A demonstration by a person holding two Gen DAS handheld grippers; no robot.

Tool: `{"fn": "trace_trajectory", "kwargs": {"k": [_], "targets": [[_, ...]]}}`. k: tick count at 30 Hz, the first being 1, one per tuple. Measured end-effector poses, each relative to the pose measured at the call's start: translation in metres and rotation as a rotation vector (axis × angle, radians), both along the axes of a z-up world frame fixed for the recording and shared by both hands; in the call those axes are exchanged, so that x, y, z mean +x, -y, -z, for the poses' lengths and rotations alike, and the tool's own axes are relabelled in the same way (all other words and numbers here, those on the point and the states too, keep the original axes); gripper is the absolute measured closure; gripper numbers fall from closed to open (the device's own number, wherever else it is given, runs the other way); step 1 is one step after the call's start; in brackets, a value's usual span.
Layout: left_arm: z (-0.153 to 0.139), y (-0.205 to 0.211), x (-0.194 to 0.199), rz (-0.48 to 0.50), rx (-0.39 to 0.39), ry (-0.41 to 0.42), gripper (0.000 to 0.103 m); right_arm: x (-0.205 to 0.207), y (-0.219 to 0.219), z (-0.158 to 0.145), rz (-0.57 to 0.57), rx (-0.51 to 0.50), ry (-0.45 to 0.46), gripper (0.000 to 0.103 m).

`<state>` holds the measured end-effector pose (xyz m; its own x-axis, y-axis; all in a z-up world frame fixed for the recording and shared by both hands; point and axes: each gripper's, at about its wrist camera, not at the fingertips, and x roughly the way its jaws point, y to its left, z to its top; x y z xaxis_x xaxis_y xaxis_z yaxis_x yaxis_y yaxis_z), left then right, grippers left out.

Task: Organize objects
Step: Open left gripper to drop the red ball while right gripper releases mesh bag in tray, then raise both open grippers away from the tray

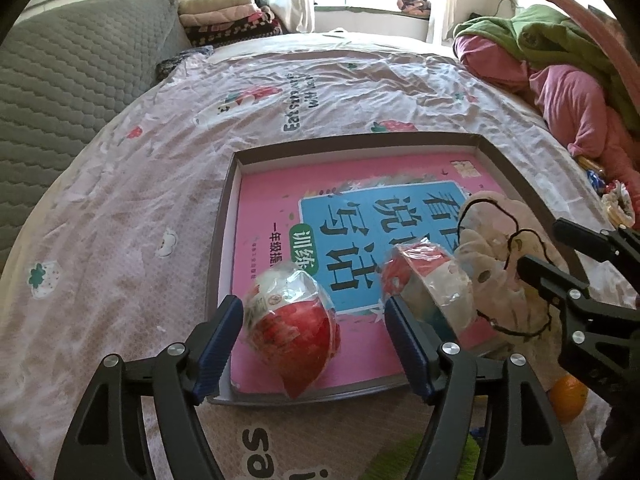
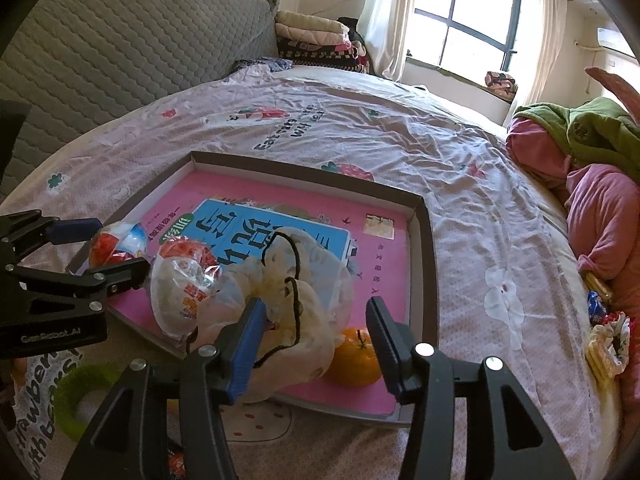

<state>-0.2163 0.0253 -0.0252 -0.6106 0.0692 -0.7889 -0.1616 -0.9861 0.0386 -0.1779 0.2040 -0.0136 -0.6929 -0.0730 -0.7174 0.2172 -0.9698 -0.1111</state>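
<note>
A shallow grey box (image 1: 226, 216) (image 2: 424, 248) lies on the bed with a pink book (image 1: 272, 200) (image 2: 384, 272) inside. On the book sit two wrapped red-and-white eggs (image 1: 294, 330) (image 1: 424, 280) (image 2: 116, 242) (image 2: 184, 280), a cream drawstring pouch (image 1: 500, 272) (image 2: 296, 292) and an orange (image 2: 354, 356). My left gripper (image 1: 316, 344) is open around the near egg, its pads apart from it. My right gripper (image 2: 316, 344) is open just above the pouch and the orange, touching neither; it also shows in the left wrist view (image 1: 544, 248).
A pile of pink and green clothes (image 1: 568, 80) (image 2: 592, 168) lies at the right. Small snacks (image 2: 604, 336) lie by the bed's right edge. A green ring (image 2: 76, 396) lies at the near left. A grey quilted headboard (image 1: 72, 72) stands at the left, folded blankets (image 2: 316, 40) behind.
</note>
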Motion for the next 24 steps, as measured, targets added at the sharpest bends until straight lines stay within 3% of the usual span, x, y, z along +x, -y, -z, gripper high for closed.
{"fn": "trace_trajectory", "kwargs": {"k": [24], "targets": [[-0.025,-0.002,0.008,-0.012,-0.002,-0.056,0.025,0.005,-0.001,-0.013,0.001,-0.015,-0.032,0.05]]}}
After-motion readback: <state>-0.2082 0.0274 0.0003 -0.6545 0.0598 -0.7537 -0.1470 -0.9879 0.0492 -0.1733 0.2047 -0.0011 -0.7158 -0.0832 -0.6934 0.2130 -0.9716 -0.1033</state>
